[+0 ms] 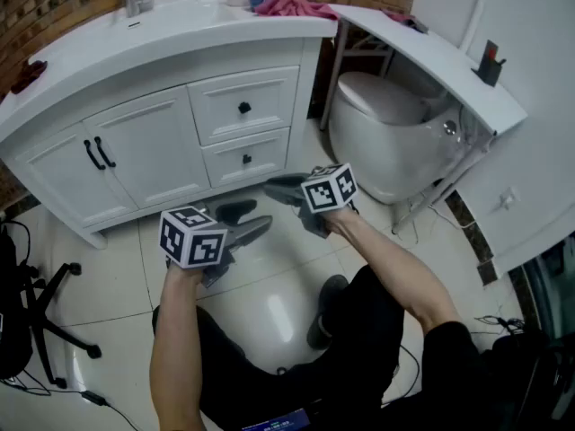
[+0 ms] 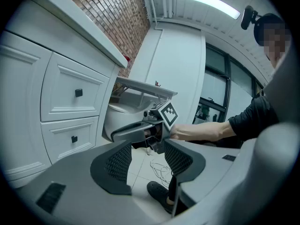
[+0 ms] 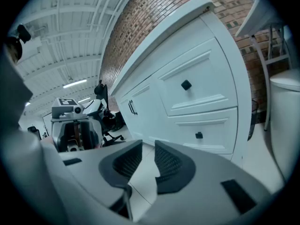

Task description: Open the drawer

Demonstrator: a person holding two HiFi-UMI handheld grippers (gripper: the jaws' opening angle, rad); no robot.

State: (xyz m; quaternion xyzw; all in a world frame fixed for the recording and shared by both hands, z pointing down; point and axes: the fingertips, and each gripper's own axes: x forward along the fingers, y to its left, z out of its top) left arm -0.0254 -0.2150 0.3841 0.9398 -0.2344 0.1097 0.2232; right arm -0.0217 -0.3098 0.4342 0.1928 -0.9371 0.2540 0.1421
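Note:
The white vanity [image 1: 162, 52] has two shut drawers, one above the other. The upper drawer [image 1: 260, 92] and the lower drawer [image 1: 262, 149] each carry a small black knob; both show again as the upper drawer [image 3: 201, 81] and lower drawer [image 3: 211, 130]. My right gripper [image 1: 280, 188] hovers above the floor just in front of the lower drawer, its jaws a little apart with nothing between them. My left gripper [image 1: 244, 226] hangs lower and to the left, further from the vanity, open and empty. The drawers [image 2: 70, 102] lie to its left.
A white toilet [image 1: 395, 124] stands right of the vanity under a sloping white shelf [image 1: 431, 52]. A red cloth [image 1: 289, 7] and cups lie on the countertop. Double cabinet doors [image 1: 117, 160] are left of the drawers. A chair base [image 1: 45, 312] sits at the left.

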